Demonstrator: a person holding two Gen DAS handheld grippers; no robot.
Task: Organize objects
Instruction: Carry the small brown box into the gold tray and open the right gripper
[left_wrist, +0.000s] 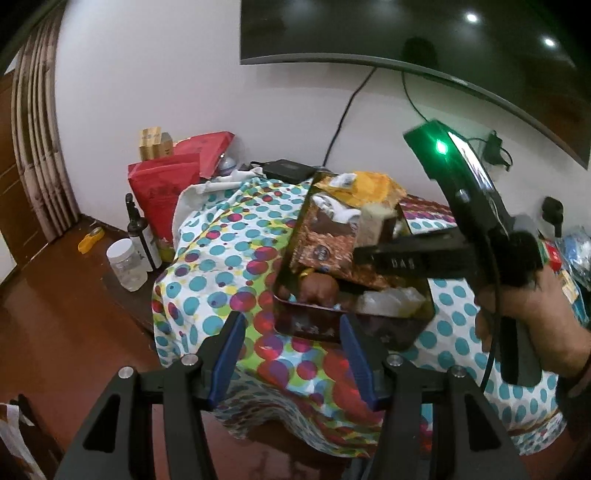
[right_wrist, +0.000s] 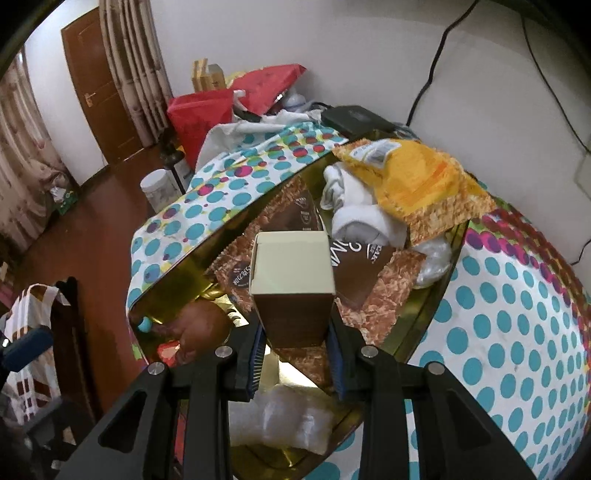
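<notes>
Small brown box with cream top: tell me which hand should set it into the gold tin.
Right. Its tongs already clamp the small brown box above the gold tin; left tongs are empty.

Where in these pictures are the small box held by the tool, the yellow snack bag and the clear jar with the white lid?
small box (right_wrist: 291, 264): right wrist view, on its pale top flap.
yellow snack bag (right_wrist: 413, 177): right wrist view, on its yellow middle.
clear jar (left_wrist: 127, 266): left wrist view, on its clear body.

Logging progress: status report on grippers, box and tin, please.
Right gripper shut on small box. Left gripper open, empty. Box over crowded gold tin.
</notes>
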